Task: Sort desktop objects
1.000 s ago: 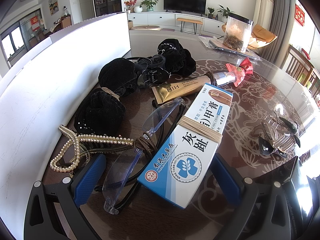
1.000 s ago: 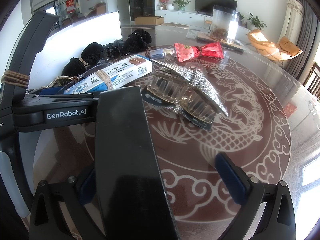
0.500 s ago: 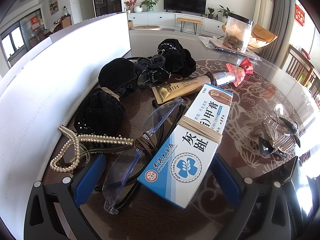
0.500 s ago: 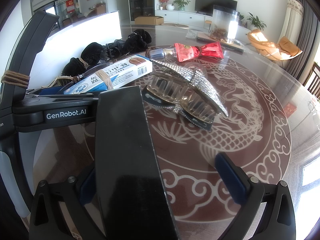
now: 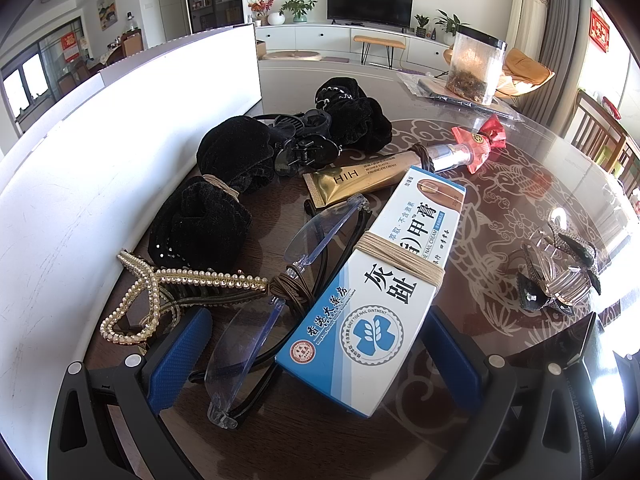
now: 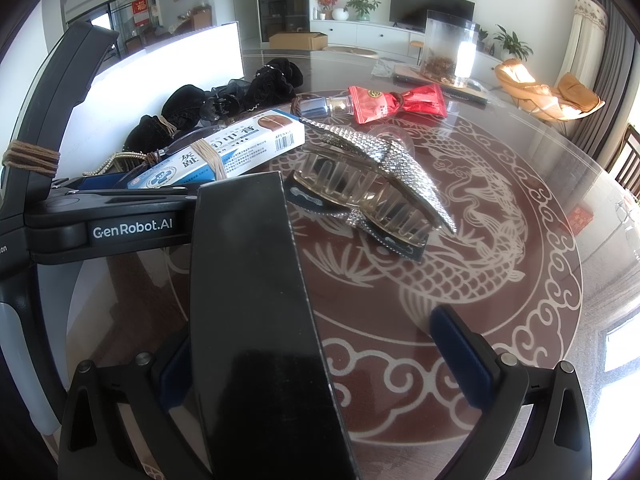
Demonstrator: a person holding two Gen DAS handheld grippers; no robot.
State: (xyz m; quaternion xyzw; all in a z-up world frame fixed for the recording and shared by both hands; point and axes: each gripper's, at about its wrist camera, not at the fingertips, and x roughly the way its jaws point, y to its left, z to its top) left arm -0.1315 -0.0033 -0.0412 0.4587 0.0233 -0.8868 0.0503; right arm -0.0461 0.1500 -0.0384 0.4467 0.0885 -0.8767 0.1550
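While both stand spread, left claw straddles ointment box, right claw perhaps touching black box.

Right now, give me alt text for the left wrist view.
An open left claw frames a blue-and-white ointment box bound with a tan band, lying beside clear glasses on a dark table. Behind them are a gold tube, black scrunchies, a black clip and a pearl clip, all along a white board. A rhinestone clip lies apart, right.
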